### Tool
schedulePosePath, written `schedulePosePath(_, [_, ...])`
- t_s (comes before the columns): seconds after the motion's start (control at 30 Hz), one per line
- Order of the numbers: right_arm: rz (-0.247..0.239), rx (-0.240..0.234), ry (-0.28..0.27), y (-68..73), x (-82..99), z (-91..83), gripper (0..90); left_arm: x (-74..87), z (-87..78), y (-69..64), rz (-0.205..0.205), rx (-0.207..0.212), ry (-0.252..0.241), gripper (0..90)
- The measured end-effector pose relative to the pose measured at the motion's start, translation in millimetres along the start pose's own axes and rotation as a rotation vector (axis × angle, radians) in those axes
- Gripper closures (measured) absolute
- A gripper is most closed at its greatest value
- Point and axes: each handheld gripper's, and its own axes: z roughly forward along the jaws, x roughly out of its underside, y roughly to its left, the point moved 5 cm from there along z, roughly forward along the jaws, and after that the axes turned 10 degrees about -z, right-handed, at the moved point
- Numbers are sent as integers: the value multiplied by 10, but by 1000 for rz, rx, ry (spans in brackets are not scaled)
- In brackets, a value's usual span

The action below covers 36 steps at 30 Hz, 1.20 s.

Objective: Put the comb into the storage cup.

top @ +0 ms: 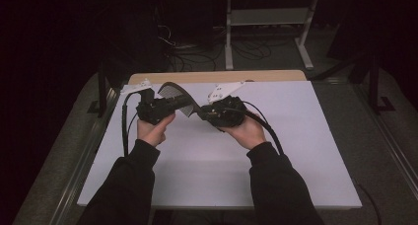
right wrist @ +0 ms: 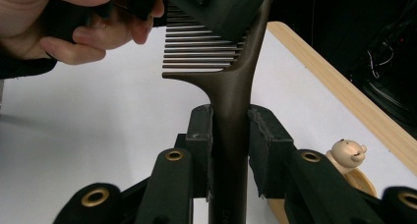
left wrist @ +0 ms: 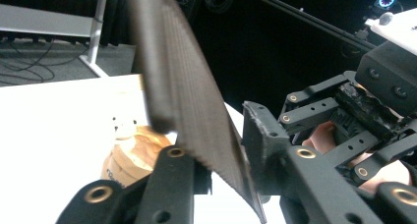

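A dark brown plastic comb (right wrist: 231,76) is held above the white table (top: 296,136), spanning both tools at about twelve o'clock from the person's hands. The right gripper (right wrist: 230,135) pinches its handle firmly between both jaws; the left gripper (left wrist: 216,177) has its jaws around the toothed end (whether they press on it, I cannot tell). This looks like a mid-air handover, release still to come. A small bear-topped wooden figure (right wrist: 348,157) stands near the table's wooden far edge (top: 217,77); the room behind is dark, with cables (top: 197,52) on the floor.

comb (top: 176,98) between both grippers, above table (top: 296,151)
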Motion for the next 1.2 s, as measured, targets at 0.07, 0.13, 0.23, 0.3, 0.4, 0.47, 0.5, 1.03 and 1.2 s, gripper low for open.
schedulePosePath(0.07, [-6, 2, 1, 3, 0, 11, 706, 2, 1, -12, 1, 20, 5, 806])
schedulePosePath(0.13, [-6, 0, 4, 8, 3, 22, 705, 2, 0, -28, -3, 38, 6, 830])
schedulePosePath(0.23, [0, -4, -1, 9, 1, 33, 703, 0, 0, -42, 1, 40, -2, 841])
schedulePosePath(0.3, [6, -6, -1, 8, 4, 38, 702, 2, 7, -50, 15, 40, -1, 845])
schedulePosePath(0.4, [16, -13, -3, -6, 14, 38, 701, 23, 24, -51, 50, 23, 17, 847])
schedulePosePath(0.47, [22, -15, -4, -26, 23, 31, 701, 26, 29, -51, 56, 23, 19, 848])
schedulePosePath(0.5, [29, -17, -6, -36, 29, 28, 700, 25, 29, -54, 59, 24, 16, 848])
schedulePosePath(1.03, [112, -29, -2, -145, 243, -95, 406, -76, 12, -67, 102, 9, 13, 849])
schedulePosePath(1.2, [154, -39, 2, -183, 338, -147, 244, -111, 24, -68, 112, 8, 10, 848])
